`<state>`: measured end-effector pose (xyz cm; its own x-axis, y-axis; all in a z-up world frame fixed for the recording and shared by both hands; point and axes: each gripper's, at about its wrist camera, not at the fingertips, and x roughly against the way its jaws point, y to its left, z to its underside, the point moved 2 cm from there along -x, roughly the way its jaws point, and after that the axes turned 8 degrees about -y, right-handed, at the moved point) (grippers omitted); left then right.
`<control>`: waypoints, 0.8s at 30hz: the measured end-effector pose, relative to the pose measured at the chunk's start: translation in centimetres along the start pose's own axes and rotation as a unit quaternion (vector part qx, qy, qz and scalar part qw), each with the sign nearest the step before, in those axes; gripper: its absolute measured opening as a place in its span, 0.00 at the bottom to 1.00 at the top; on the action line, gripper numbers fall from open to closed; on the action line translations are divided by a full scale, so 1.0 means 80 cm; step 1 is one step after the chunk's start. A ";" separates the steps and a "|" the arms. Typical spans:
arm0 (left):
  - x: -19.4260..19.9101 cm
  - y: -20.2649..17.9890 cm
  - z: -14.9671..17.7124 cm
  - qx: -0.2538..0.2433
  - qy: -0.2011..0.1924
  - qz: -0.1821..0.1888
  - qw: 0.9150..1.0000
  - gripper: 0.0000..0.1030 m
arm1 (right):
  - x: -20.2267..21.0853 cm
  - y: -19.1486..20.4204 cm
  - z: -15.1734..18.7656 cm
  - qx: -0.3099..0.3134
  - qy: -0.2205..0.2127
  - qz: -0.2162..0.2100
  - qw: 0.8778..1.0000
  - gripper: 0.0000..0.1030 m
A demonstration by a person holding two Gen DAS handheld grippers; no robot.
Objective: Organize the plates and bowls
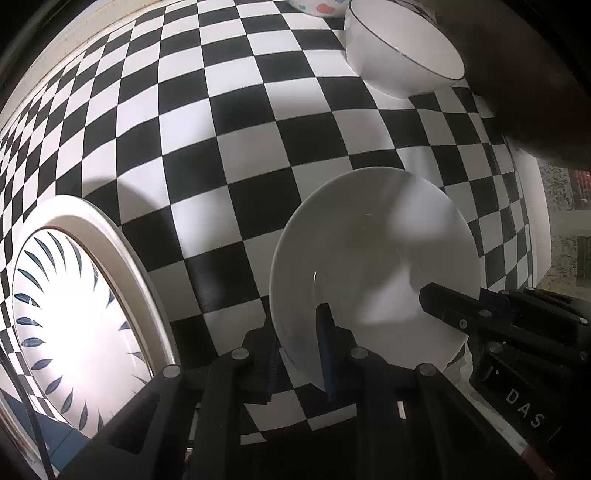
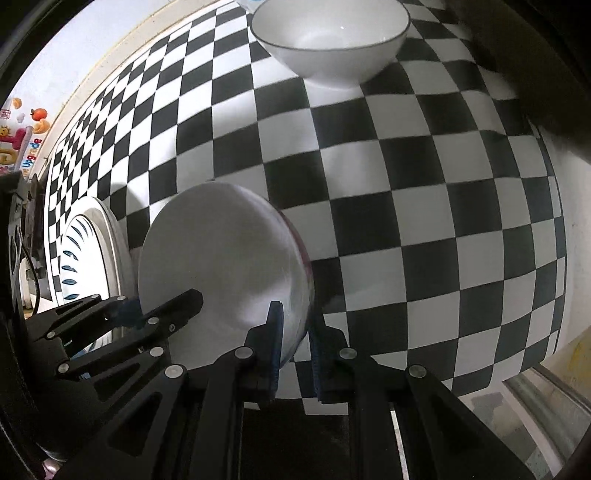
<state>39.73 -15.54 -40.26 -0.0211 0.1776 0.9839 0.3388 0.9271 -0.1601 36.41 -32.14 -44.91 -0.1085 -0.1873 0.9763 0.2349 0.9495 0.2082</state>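
Observation:
A plain white bowl (image 1: 369, 240) (image 2: 221, 251) hangs tilted just above the checkered tablecloth (image 1: 258, 129), carried by both grippers. My left gripper (image 1: 299, 343) (image 2: 159, 302) is shut on the bowl's left rim, one finger inside and one outside. On the opposite rim my right gripper (image 2: 295, 325) (image 1: 458, 299) is shut in the same way. A large plate with blue leaf marks (image 1: 74, 325) (image 2: 85, 258) lies on the cloth to the left of the bowl. Farther back stands a white bowl with a thin dark rim (image 1: 399, 55) (image 2: 332, 40).
A spotted bowl (image 1: 317, 7) shows at the far edge, behind the dark-rimmed one. The table's edge (image 1: 532, 221) runs down the right side. A dark blurred shape (image 1: 535, 74) fills the upper right corner. Bare checkered cloth lies between the held bowl and the far bowl.

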 end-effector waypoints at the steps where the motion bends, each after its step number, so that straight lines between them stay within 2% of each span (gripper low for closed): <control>1: -0.002 -0.001 0.001 -0.001 0.000 -0.001 1.000 0.16 | -0.001 -0.003 0.001 0.002 0.000 0.001 1.000 0.15; 13: -0.019 -0.023 0.008 -0.004 0.010 -0.001 1.000 0.16 | -0.007 -0.019 0.004 -0.012 0.017 -0.014 1.000 0.15; 18: -0.002 -0.019 0.011 -0.002 0.006 -0.007 1.000 0.17 | 0.004 -0.025 0.001 -0.019 0.020 -0.019 0.999 0.16; 21: 0.025 -0.015 0.012 0.003 -0.001 -0.006 1.000 0.17 | 0.021 -0.033 -0.004 -0.023 0.013 -0.016 1.000 0.24; 23: 0.048 -0.015 0.009 0.009 -0.011 0.006 1.000 0.21 | 0.041 -0.040 -0.011 -0.028 -0.005 -0.010 1.000 0.36; 24: 0.059 -0.014 0.005 0.012 -0.018 0.008 1.000 0.23 | 0.047 -0.042 -0.014 -0.034 -0.015 -0.013 0.999 0.49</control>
<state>38.83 -15.62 -35.46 -0.0491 0.2037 0.9778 0.3176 0.9313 -0.1781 36.32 -36.33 -41.85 -0.1436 -0.2029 0.9686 0.2960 0.9251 0.2377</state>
